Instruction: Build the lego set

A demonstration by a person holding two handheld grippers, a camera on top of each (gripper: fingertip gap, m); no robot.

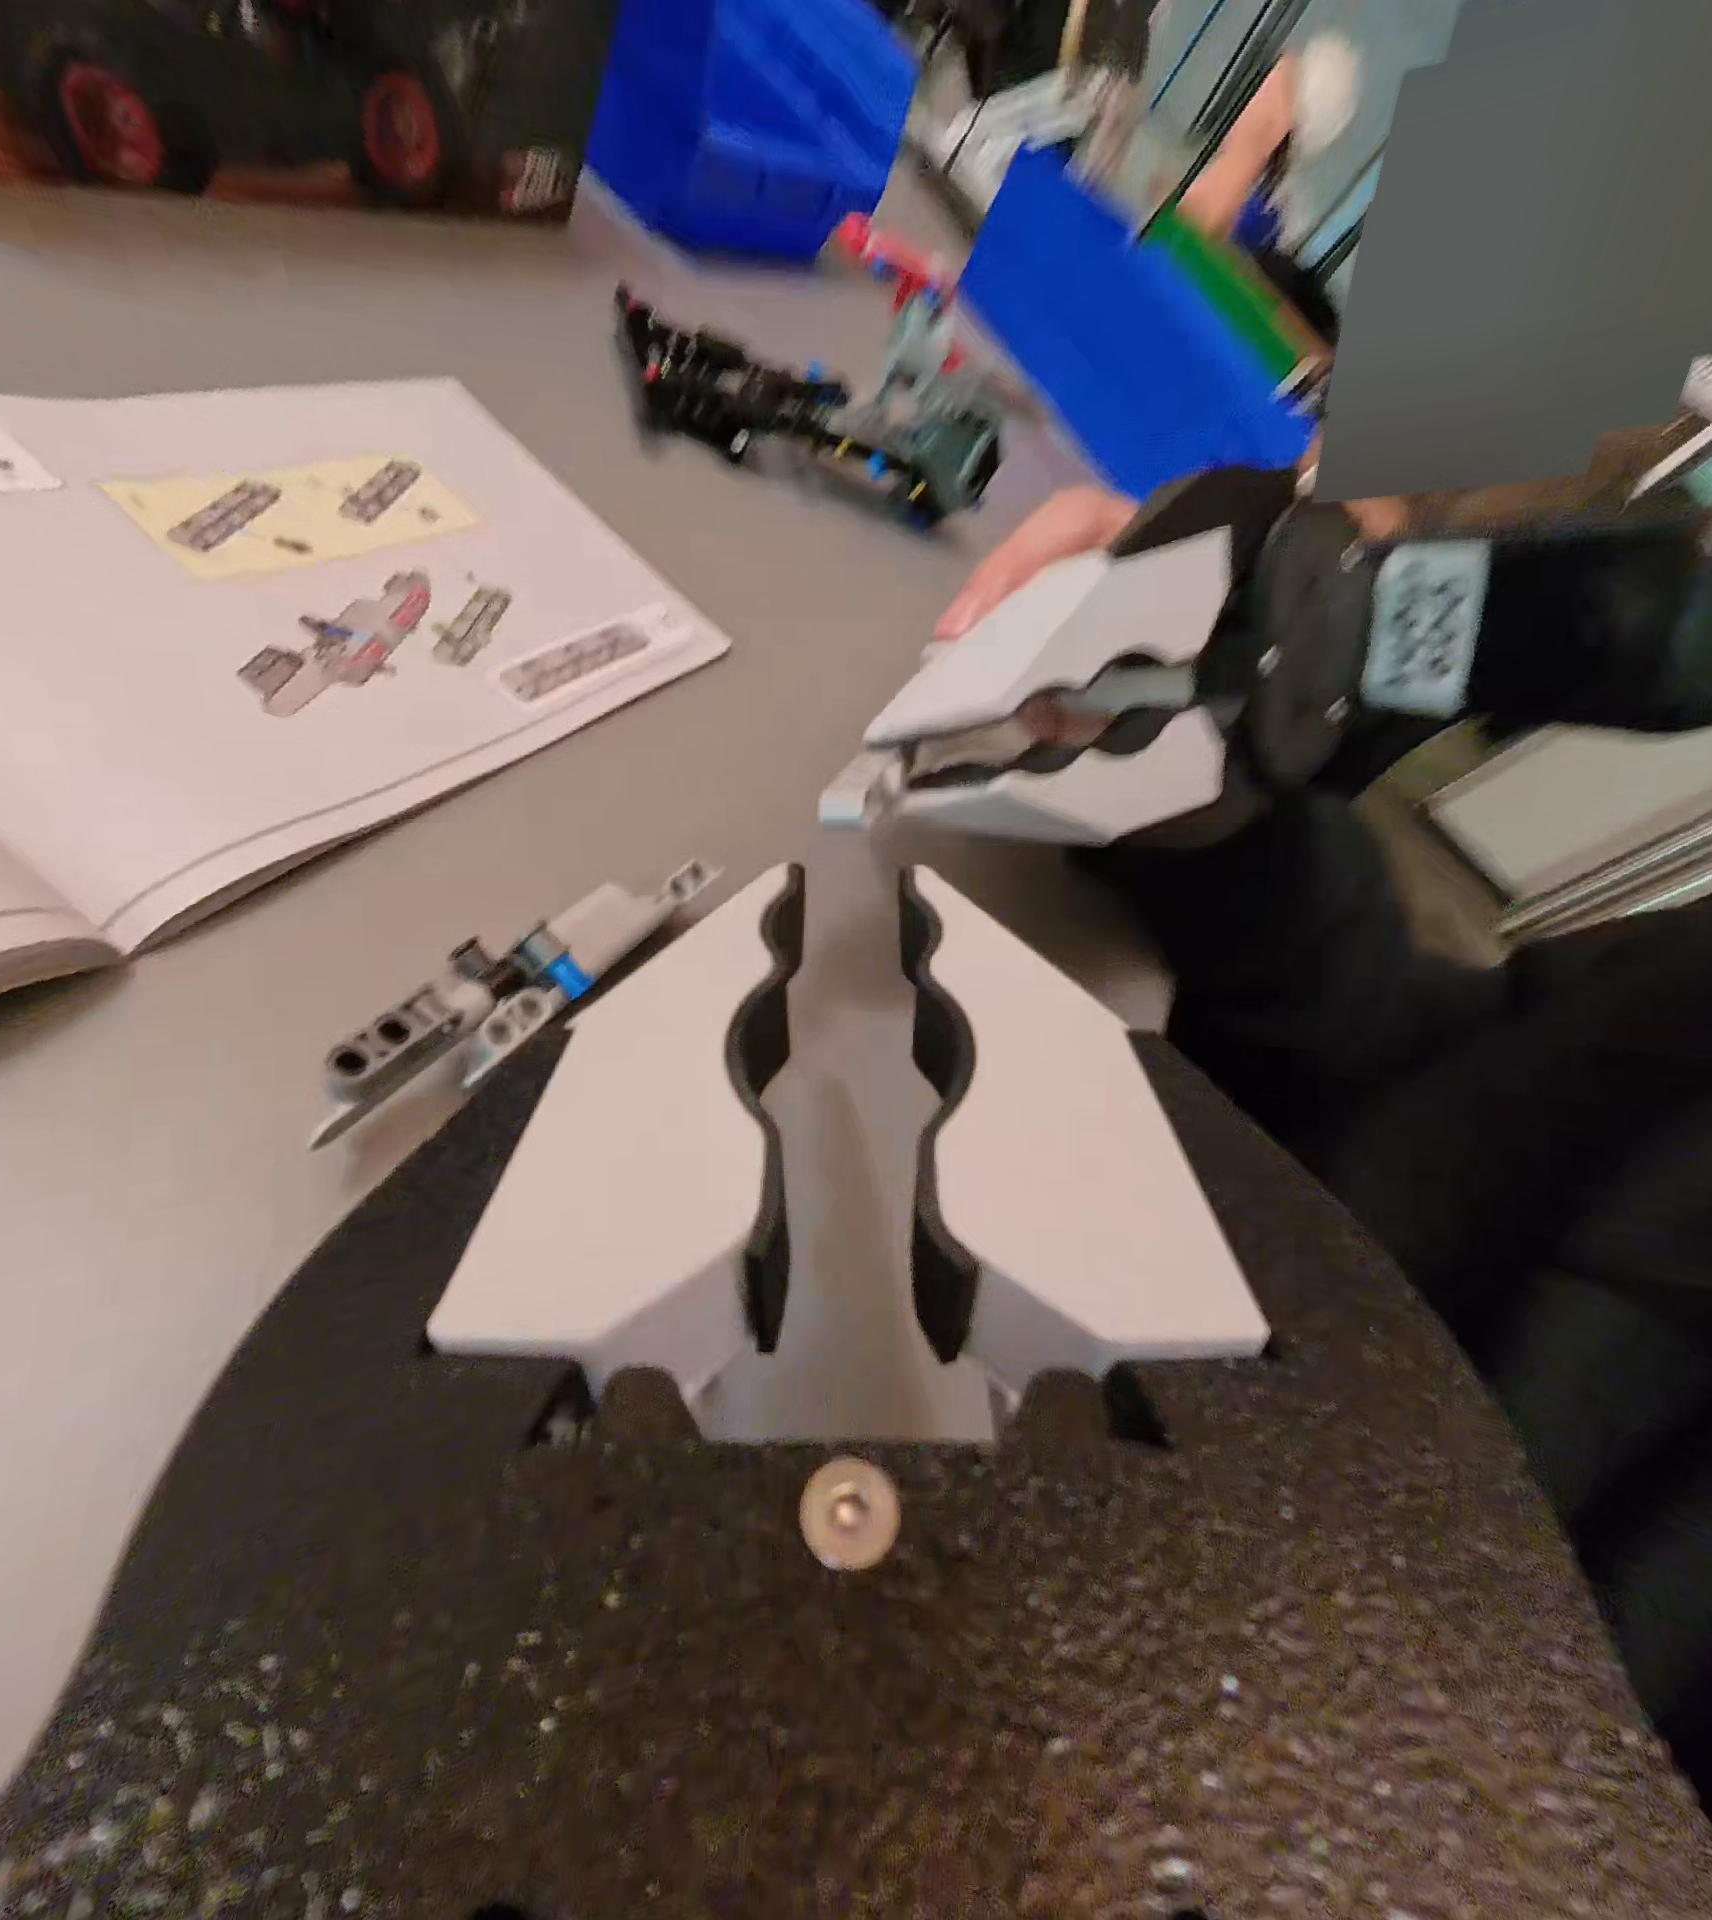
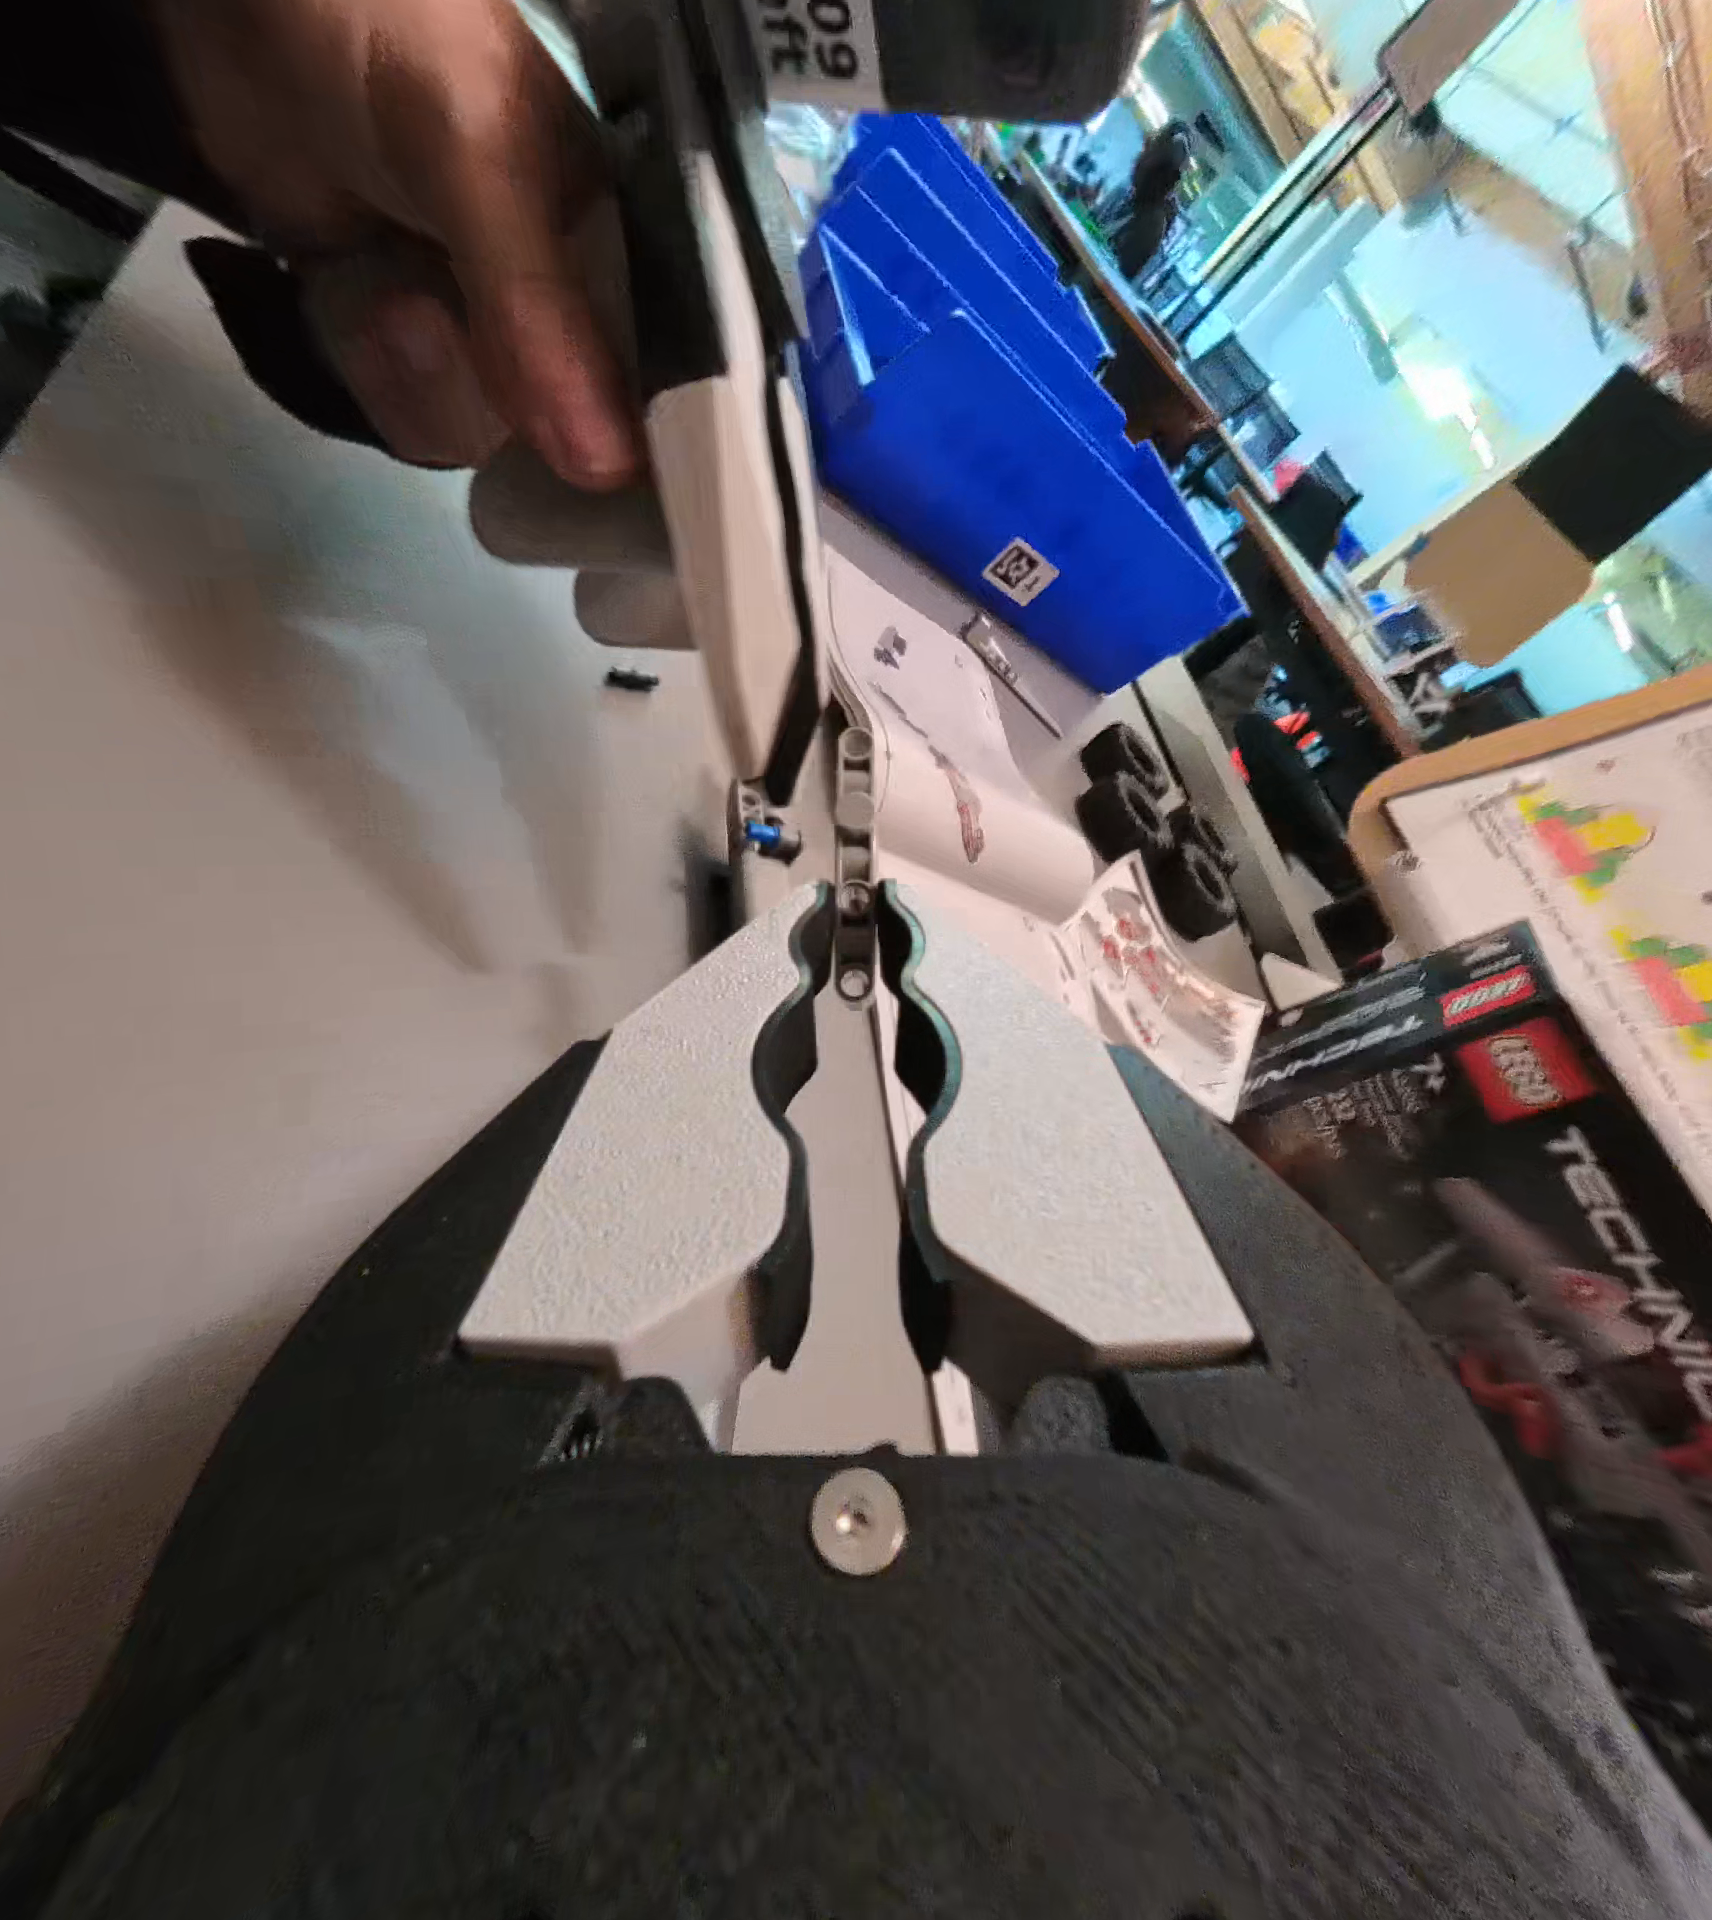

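Note:
My left gripper (image 1: 850, 883) is open and empty, its tips just above the grey table (image 1: 104, 1299). A small grey Lego sub-assembly (image 1: 519, 982) with a blue pin lies on the table against the outside of its left finger. My right gripper (image 2: 854, 902) is shut on a thin grey Lego beam (image 2: 852, 831) that sticks out past its tips. In the left wrist view the right gripper (image 1: 883, 774) comes in from the right, the beam's end (image 1: 841, 805) just beyond my left fingertips. In the right wrist view the left gripper (image 2: 779, 769) shows edge-on, a hand behind it, beside the sub-assembly (image 2: 764, 831).
An open instruction booklet (image 1: 208, 623) lies at the left. A black Lego chassis (image 1: 727, 384) sits farther back, near blue bins (image 1: 1122, 353). The set's box (image 2: 1558, 1195), black wheels (image 2: 1153, 821) and a sticker sheet (image 2: 1153, 966) lie at the right.

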